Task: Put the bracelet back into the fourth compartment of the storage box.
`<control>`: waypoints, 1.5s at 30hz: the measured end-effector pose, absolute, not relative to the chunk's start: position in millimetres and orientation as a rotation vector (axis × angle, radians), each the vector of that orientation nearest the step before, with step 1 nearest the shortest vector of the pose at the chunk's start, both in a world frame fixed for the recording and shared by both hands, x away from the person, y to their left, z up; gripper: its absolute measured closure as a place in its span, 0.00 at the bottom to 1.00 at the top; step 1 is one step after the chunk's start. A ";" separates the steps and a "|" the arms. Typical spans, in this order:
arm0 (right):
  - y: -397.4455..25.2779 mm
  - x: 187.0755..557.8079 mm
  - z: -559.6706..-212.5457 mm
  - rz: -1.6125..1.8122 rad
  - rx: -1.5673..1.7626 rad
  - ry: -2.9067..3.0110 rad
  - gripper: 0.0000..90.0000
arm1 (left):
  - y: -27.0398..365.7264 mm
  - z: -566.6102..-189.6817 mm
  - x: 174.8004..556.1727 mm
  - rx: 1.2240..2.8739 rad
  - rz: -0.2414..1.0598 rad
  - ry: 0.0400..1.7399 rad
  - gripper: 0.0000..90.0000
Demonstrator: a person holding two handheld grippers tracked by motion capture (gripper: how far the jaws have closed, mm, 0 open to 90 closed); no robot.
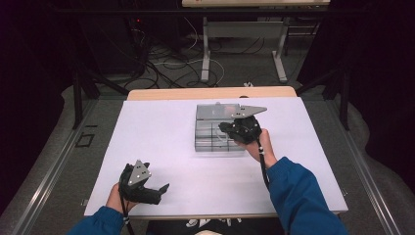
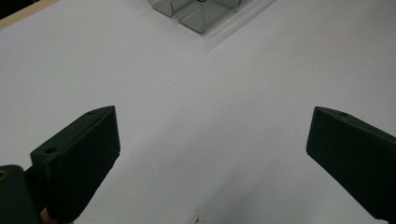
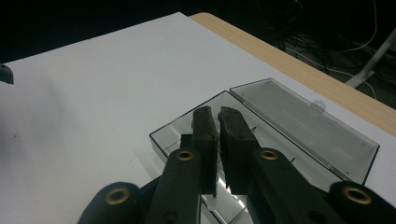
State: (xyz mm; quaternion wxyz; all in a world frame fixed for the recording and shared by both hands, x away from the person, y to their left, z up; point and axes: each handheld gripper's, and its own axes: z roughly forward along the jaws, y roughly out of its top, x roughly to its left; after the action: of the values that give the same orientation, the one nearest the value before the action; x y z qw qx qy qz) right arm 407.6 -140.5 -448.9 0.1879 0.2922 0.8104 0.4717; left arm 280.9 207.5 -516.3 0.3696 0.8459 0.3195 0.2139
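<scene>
Clear box [image 1: 215, 132] lid open, contents unclear | right gripper [image 3: 218, 122] closed over it | left gripper [image 2: 210, 149] wide apart, box cut off

Open box [image 1: 215, 132] sat mid-table [image 1: 161, 147] toward the far edge, right gripper [image 1: 230, 128] over it, left gripper [image 1: 159, 188] near the front-left edge.

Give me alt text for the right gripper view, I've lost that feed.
The right gripper reaches over an open clear plastic box, its two black jaws nearly closed with only a thin gap and nothing visibly between them. The box's lid lies folded back flat on the white table cover, whose wooden edge runs behind.
</scene>
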 end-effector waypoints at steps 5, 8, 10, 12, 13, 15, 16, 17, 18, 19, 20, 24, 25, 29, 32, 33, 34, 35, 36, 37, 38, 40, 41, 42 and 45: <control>-136.2 409.5 -449.5 1.330 0.822 2.277 0.95 | 206.7 -517.6 280.7 2.169 0.545 0.825 0.03; -133.4 411.4 -450.6 1.325 0.823 2.282 0.95 | 207.6 -516.6 281.1 2.181 0.549 0.818 0.03; -132.9 412.3 -451.2 1.324 0.824 2.280 0.95 | 207.7 -516.5 281.1 2.181 0.551 0.816 0.03; -131.8 413.9 -452.4 1.326 0.828 2.280 0.95 | 207.3 -516.6 281.1 2.178 0.552 0.817 0.03; -131.1 414.3 -453.0 1.325 0.833 2.280 0.95 | 206.9 -517.1 281.2 2.172 0.555 0.817 0.03; -128.9 415.1 -454.2 1.324 0.833 2.279 0.95 | 206.6 -517.0 281.4 2.172 0.553 0.816 0.03; -128.9 415.1 -454.2 1.324 0.833 2.279 0.95 | 206.4 -517.1 281.4 2.172 0.553 0.816 0.03; -128.4 415.3 -454.3 1.321 0.834 2.281 0.95 | 206.3 -517.1 281.5 2.171 0.553 0.815 0.03; -127.1 416.1 -455.0 1.320 0.833 2.280 0.95 | 206.6 -516.3 281.6 2.179 0.547 0.814 0.03; -127.1 416.1 -455.0 1.320 0.833 2.280 0.95 | 206.1 -517.1 281.8 2.170 0.552 0.814 0.03; -126.5 416.3 -455.2 1.318 0.833 2.282 0.95 | 206.0 -517.1 282.0 2.171 0.553 0.812 0.03; -123.9 418.2 -456.9 1.319 0.837 2.282 0.95 | 205.5 -516.7 281.7 2.179 0.536 0.818 0.03; -122.3 419.0 -457.9 1.319 0.839 2.282 0.95 | 205.5 -516.8 281.9 2.177 0.537 0.817 0.03; -118.8 420.1 -459.7 1.319 0.839 2.286 0.95 | 206.0 -516.4 282.0 2.179 0.548 0.811 0.03; -117.1 420.4 -460.3 1.317 0.839 2.293 0.95 | 205.8 -516.8 282.1 2.170 0.556 0.811 0.03; -117.1 420.4 -460.3 1.317 0.839 2.293 0.95 | 206.1 -516.0 282.0 2.181 0.547 0.812 0.03; -116.2 421.0 -460.7 1.319 0.837 2.292 0.95 | 205.9 -516.3 282.5 2.179 0.550 0.807 0.03; -115.7 421.1 -461.0 1.319 0.843 2.292 0.95 | 205.8 -516.4 282.5 2.179 0.548 0.809 0.03; -115.3 421.5 -461.5 1.318 0.838 2.289 0.95 | 205.8 -516.3 282.7 2.179 0.541 0.805 0.03; -115.3 421.5 -461.5 1.318 0.838 2.289 0.95 | 205.9 -516.2 282.9 2.179 0.542 0.803 0.03; -114.6 421.7 -462.1 1.321 0.845 2.293 0.95 | 205.9 -516.1 282.9 2.180 0.541 0.803 0.03; -114.3 421.8 -462.4 1.323 0.844 2.291 0.95 | 206.0 -515.9 282.9 2.180 0.541 0.800 0.03; -113.7 421.7 -462.6 1.321 0.850 2.292 0.95 | 205.8 -516.1 282.7 2.178 0.537 0.803 0.03; -112.8 422.3 -463.6 1.330 0.839 2.289 0.95 | 206.1 -515.8 282.9 2.182 0.543 0.799 0.03; -111.0 422.6 -464.3 1.314 0.842 2.299 0.95 | 205.8 -516.1 282.2 2.178 0.547 0.807 0.03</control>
State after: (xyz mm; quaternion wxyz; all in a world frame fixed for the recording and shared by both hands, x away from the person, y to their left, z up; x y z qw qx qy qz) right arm 422.6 -111.0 -464.3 0.1803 0.2978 0.8139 0.4652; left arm 282.2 205.8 -516.1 0.3689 0.8484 0.3144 0.2129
